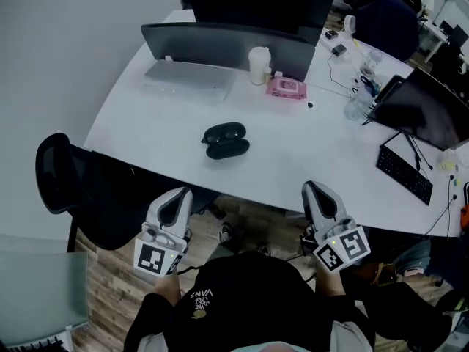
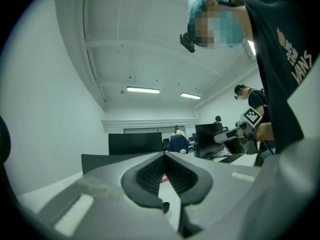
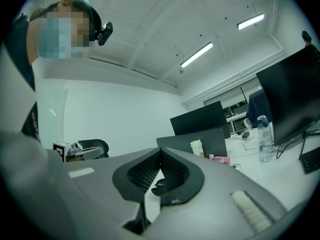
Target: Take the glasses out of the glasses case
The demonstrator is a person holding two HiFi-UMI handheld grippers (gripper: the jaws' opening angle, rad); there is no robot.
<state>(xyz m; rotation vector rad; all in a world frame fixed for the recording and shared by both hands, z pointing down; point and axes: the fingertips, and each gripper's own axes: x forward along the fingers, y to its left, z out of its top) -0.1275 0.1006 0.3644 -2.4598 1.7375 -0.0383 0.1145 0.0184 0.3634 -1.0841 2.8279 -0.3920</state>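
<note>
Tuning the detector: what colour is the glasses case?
The glasses case is black; head view shows it best.

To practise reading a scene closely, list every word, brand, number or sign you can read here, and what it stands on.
"VANS": on the person's black shirt, upside down in the head view.
Small lines beside it: too small to read surely.
Pink pack: print too small to read.
Cubes on the left gripper and right gripper: square marker patterns only, no words.

- My left gripper [image 1: 180,196] and right gripper [image 1: 315,191]: grey shells, black ribbed pads [image 2: 150,175].
- Each carries a white cube [image 1: 154,257] with black square markers.
- I wear a black shirt [image 1: 242,292], white print.
</note>
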